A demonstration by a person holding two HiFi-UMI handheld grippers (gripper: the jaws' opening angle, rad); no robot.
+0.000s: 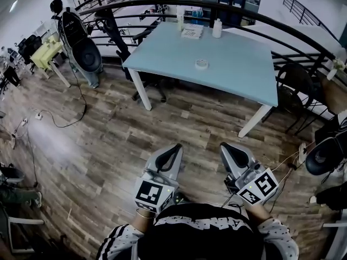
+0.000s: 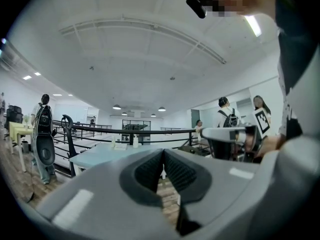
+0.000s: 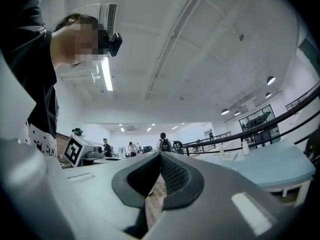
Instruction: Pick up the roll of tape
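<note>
The roll of tape [image 1: 201, 64], small and white, lies flat near the middle of the light blue table [image 1: 162, 50] far ahead of me. My left gripper [image 1: 175, 150] and right gripper [image 1: 226, 149] are held side by side over the wooden floor, well short of the table, both pointing roughly level toward it. The left gripper [image 2: 163, 152] has its jaws pressed together with nothing between them. So has the right gripper [image 3: 159, 156]. The tape does not show in either gripper view.
A white bottle [image 1: 217, 28] and a flat packet [image 1: 192, 32] stand at the table's far edge by a black railing [image 1: 227, 7]. Chairs [image 1: 295, 88] sit right of the table, a black machine [image 1: 81, 45] to its left. Cables [image 1: 59, 121] cross the floor.
</note>
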